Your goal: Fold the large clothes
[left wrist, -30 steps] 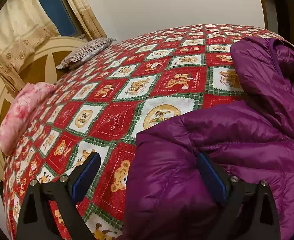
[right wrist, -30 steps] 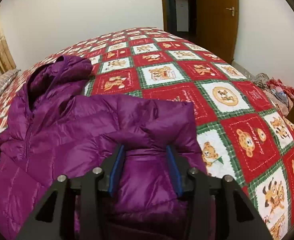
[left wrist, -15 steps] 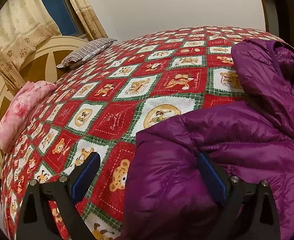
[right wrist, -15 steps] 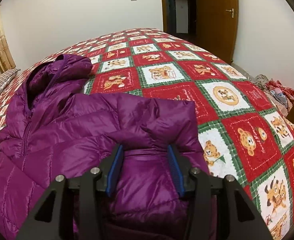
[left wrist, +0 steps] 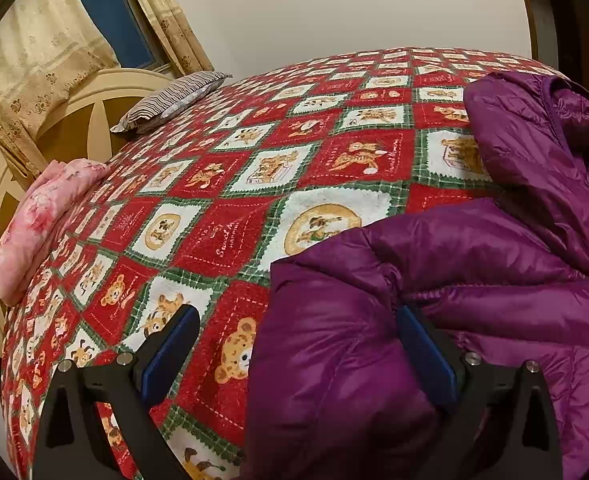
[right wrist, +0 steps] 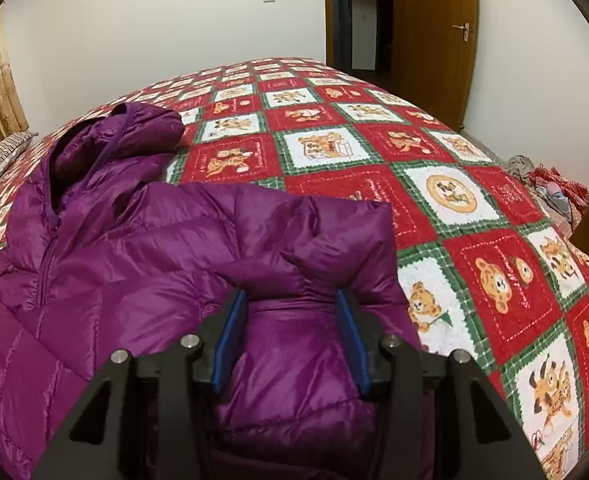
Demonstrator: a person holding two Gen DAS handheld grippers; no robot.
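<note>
Lying across the near edge of the bed [left wrist: 254, 168], the purple down jacket [right wrist: 142, 264] is spread front-up, its hood [right wrist: 134, 132] pointing toward the far edge and its zipper running down the middle, which suits a fold that brings the sides inward.

At the left, the pink bedding roll [left wrist: 34, 232] and the striped pillow [left wrist: 170, 100] sit by the headboard edge, well apart from the jacket, so they leave the quilted bedspread free as a folding surface.

Next comes the left tongs [left wrist: 294, 356]. Its 2 blue pads stand wide apart: the left pad hangs over bare bedspread, while the right pad lies against the jacket's puffy left edge. Nothing is pinched between them, so I judge this one released, probably poised to take the left side panel.

Further right, the right tongs [right wrist: 290, 336] straddles a raised ridge of the jacket's right side. The fabric fills the gap between both pads and bunches above them, so I read it as clenched on the jacket, though the padding is soft enough that the pressure may be light. Holding that gathered ridge lets the person lift the right panel without the slippery shell sliding out.

At the far right, a heap of clothes [right wrist: 550, 188] lies off the bed's right edge, beside the door.
</note>
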